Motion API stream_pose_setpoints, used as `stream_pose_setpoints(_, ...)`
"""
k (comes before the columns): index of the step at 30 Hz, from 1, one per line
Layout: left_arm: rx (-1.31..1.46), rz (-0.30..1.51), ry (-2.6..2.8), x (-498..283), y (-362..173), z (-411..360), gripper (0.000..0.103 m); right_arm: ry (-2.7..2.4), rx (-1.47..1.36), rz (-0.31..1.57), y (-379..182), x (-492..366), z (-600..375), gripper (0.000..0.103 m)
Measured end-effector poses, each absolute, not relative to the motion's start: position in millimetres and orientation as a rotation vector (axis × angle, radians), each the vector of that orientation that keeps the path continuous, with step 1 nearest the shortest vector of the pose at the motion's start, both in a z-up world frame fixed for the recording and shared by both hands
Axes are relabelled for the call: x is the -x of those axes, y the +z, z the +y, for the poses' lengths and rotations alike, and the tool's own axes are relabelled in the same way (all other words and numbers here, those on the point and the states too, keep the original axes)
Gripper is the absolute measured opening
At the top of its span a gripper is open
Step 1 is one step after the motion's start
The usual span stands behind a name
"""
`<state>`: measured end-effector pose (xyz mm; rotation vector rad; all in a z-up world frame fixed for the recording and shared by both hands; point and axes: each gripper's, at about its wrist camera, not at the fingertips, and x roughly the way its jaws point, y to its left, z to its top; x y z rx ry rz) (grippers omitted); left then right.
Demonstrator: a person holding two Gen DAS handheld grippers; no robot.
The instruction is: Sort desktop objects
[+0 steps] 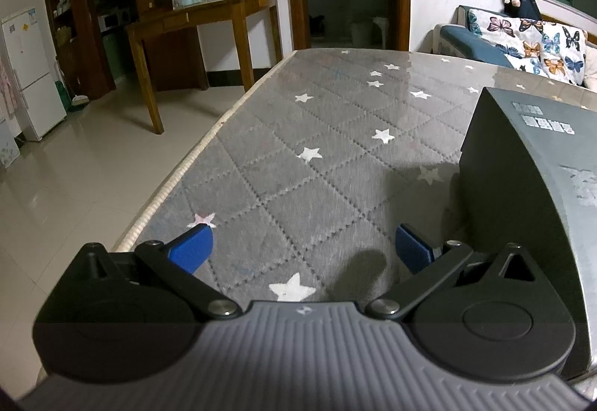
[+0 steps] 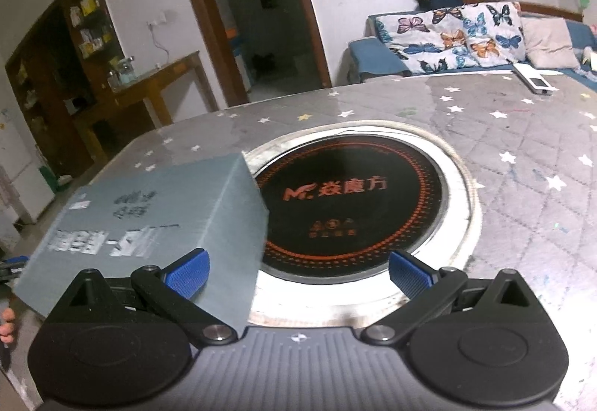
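Both grippers empty, grey box awaiting a grasp
Left gripper (image 1: 304, 248) and right gripper (image 2: 298, 271) have jaws spread; the grey box (image 2: 156, 217) sits at ten o'clock of the right one, beside the induction cooktop (image 2: 354, 202); square up before closing

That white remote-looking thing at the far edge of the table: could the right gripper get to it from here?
Probably yes. The right gripper is open and holds nothing, and the white device lies flat in the open. Between them lie only the round cooktop and bare table cover; the grey box sits off to the left.
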<state>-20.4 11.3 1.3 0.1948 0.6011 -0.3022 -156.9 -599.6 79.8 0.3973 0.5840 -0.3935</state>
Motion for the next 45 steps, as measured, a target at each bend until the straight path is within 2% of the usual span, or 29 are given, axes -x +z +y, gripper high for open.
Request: stream_pose_setpoints(45,-0.116,0.654,-0.240,6.0,-5.9,16.3,0.103,-0.685,-0.277,0.594,41.7,173.7,-672.6,0.103)
